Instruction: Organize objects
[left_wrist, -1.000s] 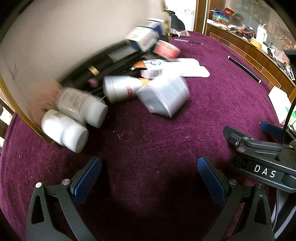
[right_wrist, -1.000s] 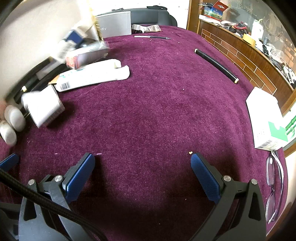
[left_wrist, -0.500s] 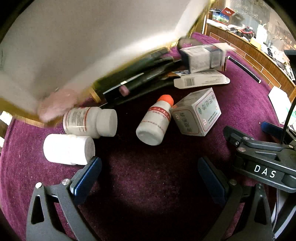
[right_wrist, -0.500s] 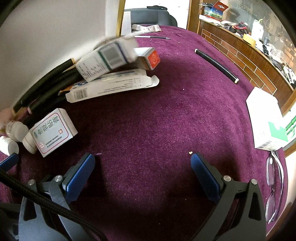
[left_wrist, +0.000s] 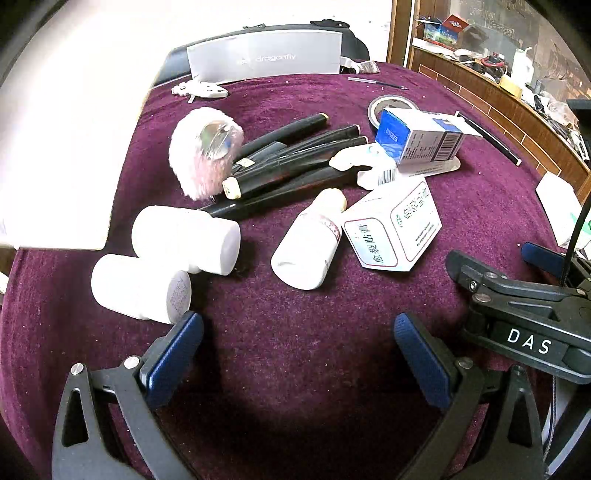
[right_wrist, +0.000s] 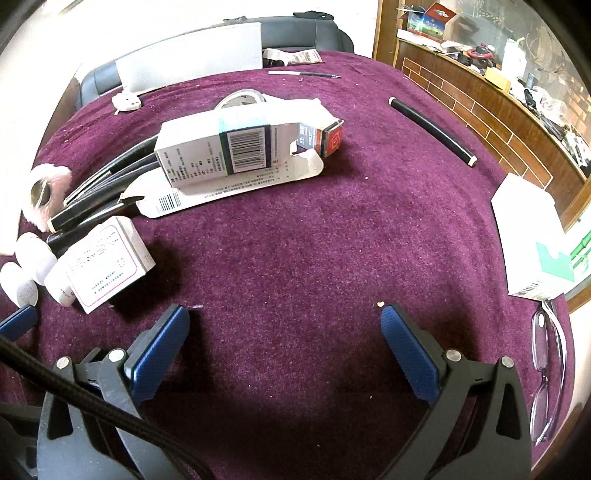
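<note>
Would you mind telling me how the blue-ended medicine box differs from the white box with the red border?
The blue-ended medicine box is long, shows a barcode and rests on a flattened white carton. The white box with the red border is squarer, carries large printed characters and sits tilted directly on the purple cloth, next to a small white bottle. Both are closed cardboard boxes, untouched by either gripper.

Pink puff (left_wrist: 202, 155) blurred; black tubes (left_wrist: 295, 162) partly hidden behind it; glasses (right_wrist: 546, 373) cut by right edge
</note>
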